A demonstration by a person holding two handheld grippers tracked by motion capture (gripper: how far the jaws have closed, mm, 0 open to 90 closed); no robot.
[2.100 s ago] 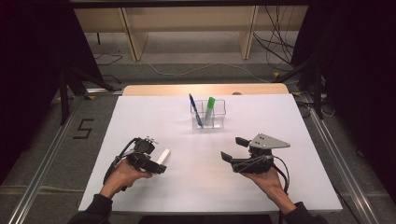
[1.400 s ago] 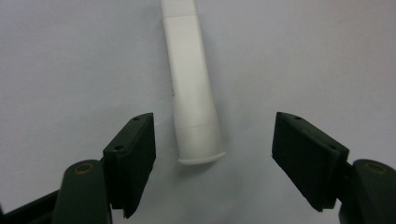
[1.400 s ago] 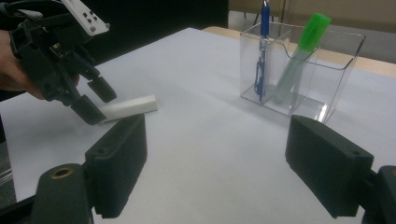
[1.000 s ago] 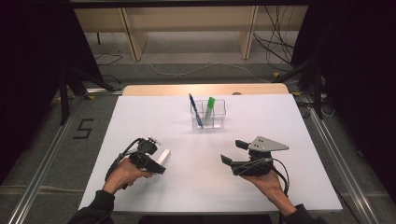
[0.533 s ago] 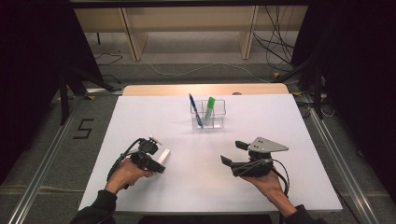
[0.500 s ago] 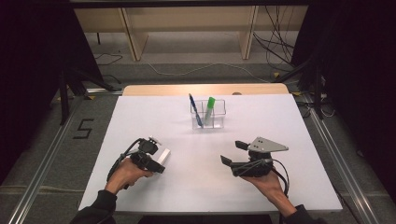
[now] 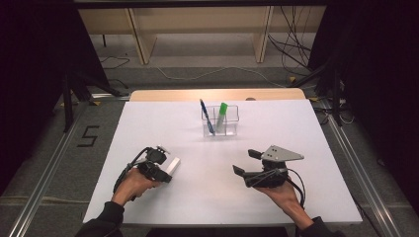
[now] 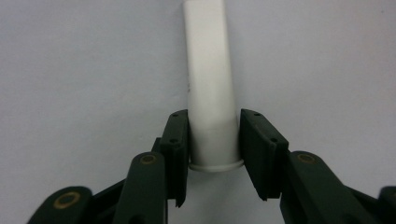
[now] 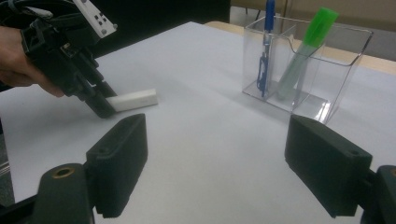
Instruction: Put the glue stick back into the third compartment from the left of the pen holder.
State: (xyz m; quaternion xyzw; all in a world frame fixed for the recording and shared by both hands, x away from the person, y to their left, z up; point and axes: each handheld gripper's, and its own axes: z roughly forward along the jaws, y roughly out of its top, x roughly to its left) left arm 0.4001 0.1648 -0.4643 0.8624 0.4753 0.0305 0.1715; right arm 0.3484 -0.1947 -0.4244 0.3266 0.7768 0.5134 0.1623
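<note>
Since the earlier frames, the left gripper [image 8: 212, 140] has lowered the white tube [image 8: 209, 88] from a tilted, raised pose down toward the white table [image 7: 296, 128], and its jaws have just been closing around the tube's rimmed end. In the left gripper view both black pads now press on the tube's 2 sides, pinching it just above the rim, while the rest of the tube runs toward the top centre of the frame over the table. In the high view the tube [image 7: 172, 165] sits in the lower left of the frame at the tip of the left gripper [image 7: 165, 170], pointing up and to the right. The right gripper view shows it [image 9: 133, 100] at left centre, its far end low on or just above the table, held by the left gripper [image 9: 105, 105].

Lower right of centre in the high view, the right gripper [image 7: 247, 165] is held level, its jaws spread wide with nothing between them.

At upper centre stands a clear holder [image 7: 232, 126] with a blue pen [image 7: 206, 116] and a green marker [image 7: 222, 114] upright in separate compartments.
</note>
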